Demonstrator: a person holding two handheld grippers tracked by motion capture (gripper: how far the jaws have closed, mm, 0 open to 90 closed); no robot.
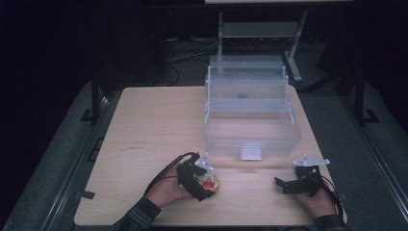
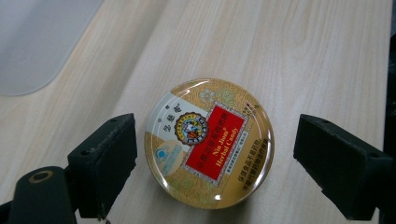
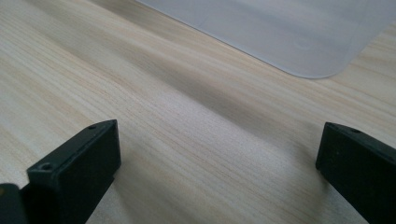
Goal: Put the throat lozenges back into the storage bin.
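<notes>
A round gold candy tin with a red label lies flat on the wooden table. My left gripper hangs over it, open, one jaw on each side of the tin and neither touching it. In the high view the tin peeks out under the left gripper near the front edge. My right gripper rests low over bare wood at the front right; its jaws stand wide open with nothing between them in the right gripper view.
A clear plastic tiered box stands open at the back right of the table, its latch facing me. Its corner shows ahead of the right gripper. Dark floor, cables and a metal stand lie beyond the table.
</notes>
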